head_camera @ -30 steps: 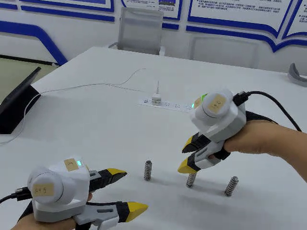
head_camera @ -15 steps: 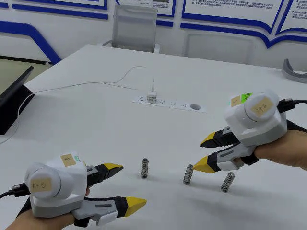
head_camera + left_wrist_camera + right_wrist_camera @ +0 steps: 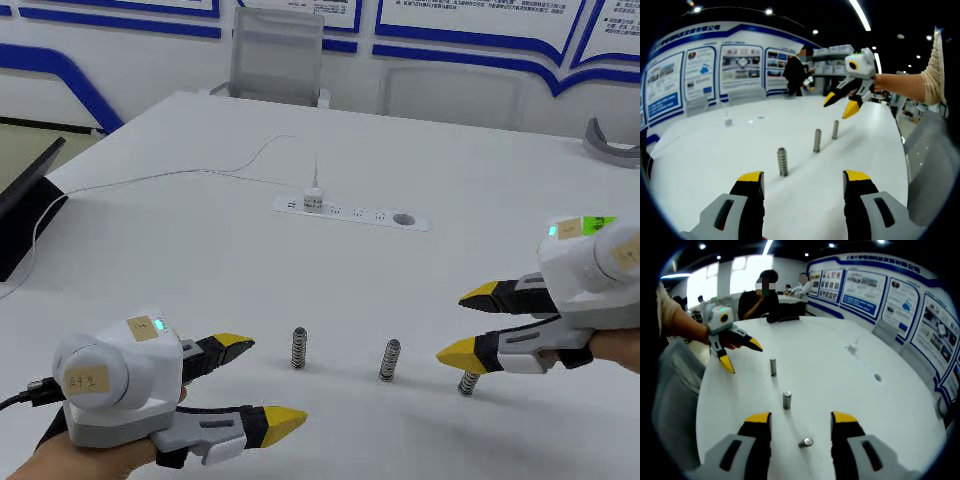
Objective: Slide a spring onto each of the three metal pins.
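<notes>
Left tongs (image 3: 258, 385): jaws spread wide, nothing between them, low over the near part of the desk (image 3: 200, 260), aimed along the row. Right tongs (image 3: 468, 323): also spread and empty, hanging just above and beside the right-hand spring (image 3: 467, 382). The lower yellow tip is close over the coil but apart from it, as far as the head view tells. In the right gripper view that coil sits between the jaws, with a bright pin top (image 3: 808, 441) at its end. Outward from there are the middle spring (image 3: 390, 360) and the left-hand spring (image 3: 298, 347), each standing on bare desk, well apart, in a rough line between the two tongs. All three read as coils already sleeved over pins, though the shafts are mostly hidden. Judgement: the task looks done or nearly so, and the hands probably need only to clear away. Farther out is a power strip (image 3: 350, 213) with a white charger (image 3: 313, 197) plugged in, and a grey chair (image 3: 280, 55) past the far edge. Risks: the right-hand spring seems to lean a little, and I cannot tell whether the pins are fixed to the desk or stand free. If free, a dip or sideways sweep of the right lower jaw could catch the coil and topple its pin, perhaps sending it rolling. The left tongs pose the same hazard if pushed forward toward the left-hand spring. A tip snagging a coil could also drag it back off its pin.
</notes>
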The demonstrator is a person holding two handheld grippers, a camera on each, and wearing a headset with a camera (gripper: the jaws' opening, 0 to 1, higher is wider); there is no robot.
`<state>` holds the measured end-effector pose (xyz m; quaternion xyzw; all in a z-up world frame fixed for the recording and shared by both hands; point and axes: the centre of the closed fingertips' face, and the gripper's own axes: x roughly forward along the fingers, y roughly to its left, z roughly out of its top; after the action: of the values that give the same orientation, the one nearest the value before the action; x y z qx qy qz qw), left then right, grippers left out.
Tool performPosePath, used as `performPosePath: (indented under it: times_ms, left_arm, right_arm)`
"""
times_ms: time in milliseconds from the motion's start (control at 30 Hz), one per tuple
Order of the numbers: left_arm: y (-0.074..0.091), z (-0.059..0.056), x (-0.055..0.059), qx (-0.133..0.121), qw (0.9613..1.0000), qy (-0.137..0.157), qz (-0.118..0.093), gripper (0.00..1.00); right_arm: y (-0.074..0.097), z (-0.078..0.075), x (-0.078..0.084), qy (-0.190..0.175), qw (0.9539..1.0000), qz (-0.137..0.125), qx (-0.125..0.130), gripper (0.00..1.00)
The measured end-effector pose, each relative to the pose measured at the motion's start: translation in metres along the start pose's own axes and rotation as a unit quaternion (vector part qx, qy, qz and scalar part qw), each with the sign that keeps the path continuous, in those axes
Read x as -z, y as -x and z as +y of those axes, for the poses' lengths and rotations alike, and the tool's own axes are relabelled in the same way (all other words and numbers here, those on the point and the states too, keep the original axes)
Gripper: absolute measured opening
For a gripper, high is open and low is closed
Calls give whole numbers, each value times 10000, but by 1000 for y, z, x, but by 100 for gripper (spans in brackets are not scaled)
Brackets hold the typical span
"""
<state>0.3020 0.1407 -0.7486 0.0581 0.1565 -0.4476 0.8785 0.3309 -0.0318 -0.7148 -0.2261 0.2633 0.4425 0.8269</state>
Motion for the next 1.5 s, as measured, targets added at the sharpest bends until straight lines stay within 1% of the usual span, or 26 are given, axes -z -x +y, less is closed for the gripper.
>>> performPosePath:
  times_ms: [67,167,267,433,567,667,833,1167,1333,1500]
  left_arm:
    - [0,0,0,-3,10000,-2,8,65]
    - [-1,0,-1,-5,10000,1,6,66]
    - [-2,-1,-1,5,10000,-6,8,66]
    - [-3,-2,-1,20,10000,-12,16,67]
    - [-2,-2,-1,17,10000,-11,6,68]
    - [-1,-1,0,10,10000,-9,2,68]
    - [1,-3,2,11,10000,-9,16,69]
    - [1,-6,4,60,10000,-37,32,70]
    - [0,-8,6,90,9999,-48,50,70]
    - [0,-8,6,97,9999,-37,41,71]
  right_arm:
    - [2,1,6,-45,10000,-21,13,50]
    - [7,-1,17,-164,9998,-54,120,51]
    - [11,-2,21,-285,9993,-138,203,51]
    - [16,0,25,-485,9979,-299,299,53]
    - [20,1,28,-556,9969,-404,388,55]
    - [23,3,28,-640,9950,-565,516,55]
    - [26,4,30,-797,9919,-735,656,56]
    - [29,10,37,-949,9893,-806,758,58]
    - [27,11,38,-950,9895,-790,752,59]
    - [25,10,37,-962,9889,-833,763,59]
